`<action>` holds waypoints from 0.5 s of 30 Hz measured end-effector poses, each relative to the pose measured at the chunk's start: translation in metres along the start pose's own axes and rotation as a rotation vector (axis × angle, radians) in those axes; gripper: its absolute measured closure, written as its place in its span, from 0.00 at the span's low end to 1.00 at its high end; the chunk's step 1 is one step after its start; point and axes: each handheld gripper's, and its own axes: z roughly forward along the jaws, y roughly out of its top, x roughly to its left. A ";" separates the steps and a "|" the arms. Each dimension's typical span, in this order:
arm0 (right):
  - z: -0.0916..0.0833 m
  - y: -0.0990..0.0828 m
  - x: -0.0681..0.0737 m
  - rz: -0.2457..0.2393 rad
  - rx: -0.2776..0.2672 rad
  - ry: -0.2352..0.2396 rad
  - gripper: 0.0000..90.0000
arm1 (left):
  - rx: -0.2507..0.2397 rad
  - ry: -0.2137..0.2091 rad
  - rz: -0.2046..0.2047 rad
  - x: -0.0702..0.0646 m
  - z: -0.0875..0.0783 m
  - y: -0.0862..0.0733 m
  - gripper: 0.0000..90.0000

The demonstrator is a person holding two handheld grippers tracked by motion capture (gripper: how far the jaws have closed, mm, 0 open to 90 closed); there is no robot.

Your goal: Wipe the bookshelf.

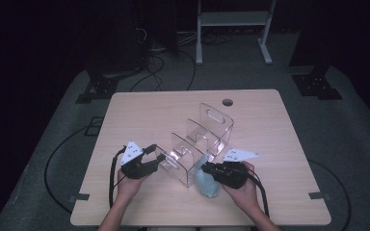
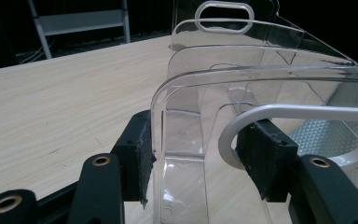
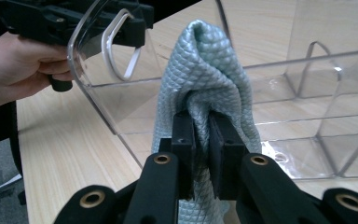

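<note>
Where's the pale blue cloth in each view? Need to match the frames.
High view: cloth low centre, right of the clear organizer's near end, at the right gripper.
Left gripper view: textured patch at the right edge, seen through the plastic.
Right gripper view: centre, pinched between the jaws.
Shared landmark: the organizer's near end wall.

Cloth (image 3: 205, 79): pale blue-grey, quilted diamond pattern all over. Organiser (image 1: 203, 139): clear plastic, no tint, and its handle cutouts look white-rimmed in the left gripper view. Table (image 1: 139, 110): light wood, fine straight grain, one dark round hole near the far edge. Left gripper (image 1: 155, 159) and right gripper (image 1: 211, 169): matte black jaws with brass-coloured rivets, black cables, white or light grey three-cornered top plates. Floor: grey, probably carpet, too dim to be sure. Frame (image 1: 231, 19) at the back: white or light grey.
</note>
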 end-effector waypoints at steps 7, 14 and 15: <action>0.015 -0.006 0.031 -0.063 0.052 0.100 0.90 | 0.003 0.010 -0.002 0.002 -0.001 0.000 0.52; 0.008 -0.006 0.005 -0.041 0.033 0.003 0.90 | 0.006 0.001 0.007 0.002 -0.002 0.000 0.52; 0.007 -0.005 -0.002 -0.033 0.027 -0.025 0.90 | 0.006 -0.001 0.006 0.002 -0.001 0.000 0.52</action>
